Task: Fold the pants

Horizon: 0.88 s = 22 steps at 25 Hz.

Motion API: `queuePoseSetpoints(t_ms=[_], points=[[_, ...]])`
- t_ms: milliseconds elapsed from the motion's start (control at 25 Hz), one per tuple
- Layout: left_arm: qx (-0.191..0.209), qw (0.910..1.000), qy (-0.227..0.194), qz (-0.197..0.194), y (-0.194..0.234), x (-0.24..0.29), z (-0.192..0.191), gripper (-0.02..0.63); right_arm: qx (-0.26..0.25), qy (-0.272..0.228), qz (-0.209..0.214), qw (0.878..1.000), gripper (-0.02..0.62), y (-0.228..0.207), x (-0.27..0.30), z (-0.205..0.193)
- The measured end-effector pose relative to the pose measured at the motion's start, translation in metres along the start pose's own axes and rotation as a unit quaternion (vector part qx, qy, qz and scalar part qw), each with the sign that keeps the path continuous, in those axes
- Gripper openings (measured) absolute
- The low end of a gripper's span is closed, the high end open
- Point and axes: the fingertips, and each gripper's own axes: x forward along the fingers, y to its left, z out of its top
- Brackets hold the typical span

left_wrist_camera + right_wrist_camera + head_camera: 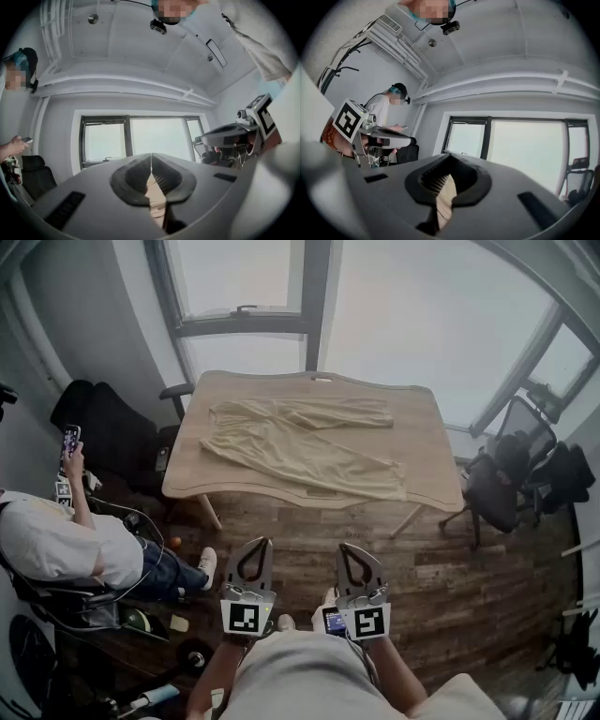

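Head view: the pants (pixel 298 444), pale beige, lie flat on a light wooden table (pixel 433 451). Their waist is toward the table's left side. One leg runs along the far side to the right, and the other slants to the near right edge, so the two legs open like a V. The table stands in front of a big window (pixel 272 282). A black office chair (pixel 105 427) is just beside its left end, and another dark chair (pixel 506 479) with dark things on it is near its right end. A person (pixel 56 554) sits on the left and holds a phone (pixel 71 439); this person's leg and white shoe (pixel 207 567) reach toward the table's near left leg. A strip of dark wooden floor (pixel 450 587) lies between the table and the two grippers, which are held low, side by side, well apart from the pants. The left gripper (pixel 259 543) has its jaws pressed together with nothing between them, as its own view shows. The right gripper (pixel 348 548) is the same, jaws together and empty. Both point level toward the table and window.
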Motion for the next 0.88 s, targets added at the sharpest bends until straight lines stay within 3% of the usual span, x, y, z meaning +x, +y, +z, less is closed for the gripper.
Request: queuePoseSetpoints(t_ms=[120, 240, 400, 880], points=[[0.002, 1.0, -0.001, -0.005, 0.0, -0.007, -0.005, 0.009, 0.01, 0.011, 0.002, 1.0, 0.003, 0.002, -0.005, -0.009], [-0.036, 0.9993, -0.006, 0.004, 0.003, -0.013, -0.009, 0.009, 0.002, 0.019, 0.004, 1.0, 0.005, 0.004, -0.007, -0.013], [-0.014, 0.9998, -0.005, -0.015, 0.002, -0.015, -0.014, 0.009, -0.012, 0.033, 0.001, 0.999, 0.005, 0.009, -0.009, -0.019], [-0.034, 0.9991, 0.021, -0.011, 0.005, 0.025, -0.046, 0.009, -0.019, 0.061, 0.026, 0.998, 0.005, -0.023, 0.022, -0.054]])
